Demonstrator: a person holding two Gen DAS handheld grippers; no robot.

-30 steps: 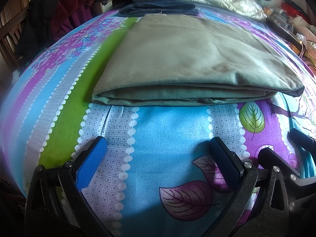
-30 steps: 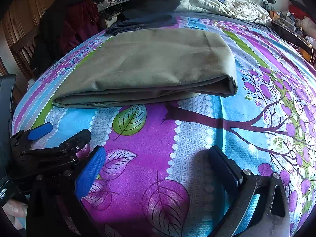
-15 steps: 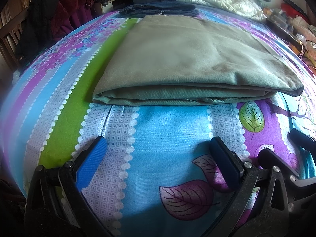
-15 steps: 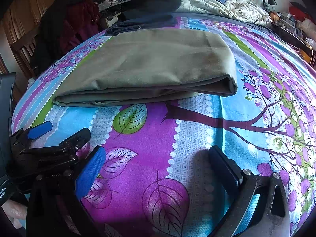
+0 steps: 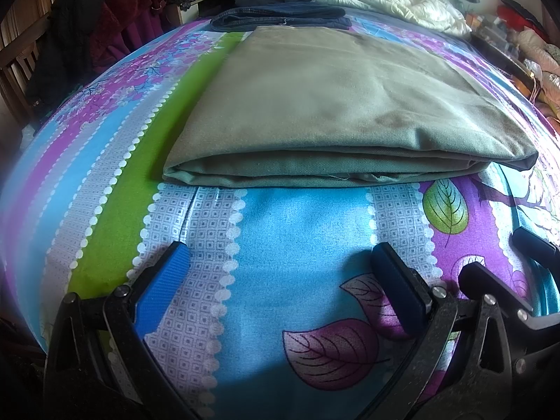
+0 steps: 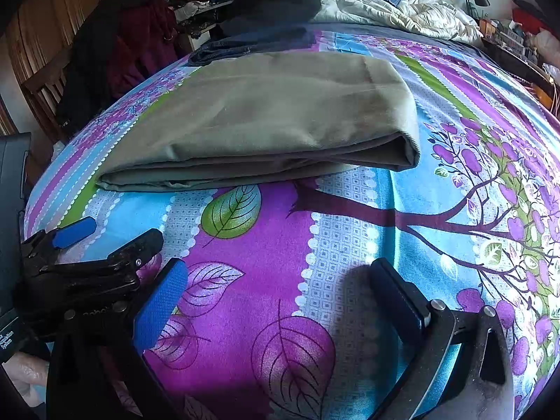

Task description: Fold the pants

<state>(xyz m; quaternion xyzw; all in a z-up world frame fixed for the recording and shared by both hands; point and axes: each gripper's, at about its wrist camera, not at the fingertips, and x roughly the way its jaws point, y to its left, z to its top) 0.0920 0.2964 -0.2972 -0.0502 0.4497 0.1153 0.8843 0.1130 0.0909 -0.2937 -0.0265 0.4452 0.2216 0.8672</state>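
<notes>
1. Left wrist view: left gripper [image 5: 280,280] at the bottom of the frame, its 2 blue-padded fingers [image 5: 162,292] spread wide, holding nothing, low over the bedsheet [image 5: 297,238] printed with leaves and stripes.
2. Same view: folded olive pants [image 5: 336,112] in the upper middle of the frame, flat on the sheet, stacked layer edges facing the camera, well apart from the fingers.
3. Same view: right gripper's black frame [image 5: 507,290] at the lower right edge.
4. Right wrist view: right gripper [image 6: 278,281] at the bottom of the frame, fingers [image 6: 159,309] spread wide and empty, above purple leaf print on the bedsheet [image 6: 350,245].
5. Same view: pants [image 6: 273,119] in the upper middle, neatly folded, rounded fold at the right end.
6. Same view: left gripper [image 6: 108,234] at the lower left, open too, just beside the right gripper's left finger.
7. Upper part of both views: folded blue jeans [image 5: 280,17] just behind the pants, a white duvet [image 6: 402,10] to the upper right, dark clothes [image 6: 119,45] piled on a wooden chair at upper left.
</notes>
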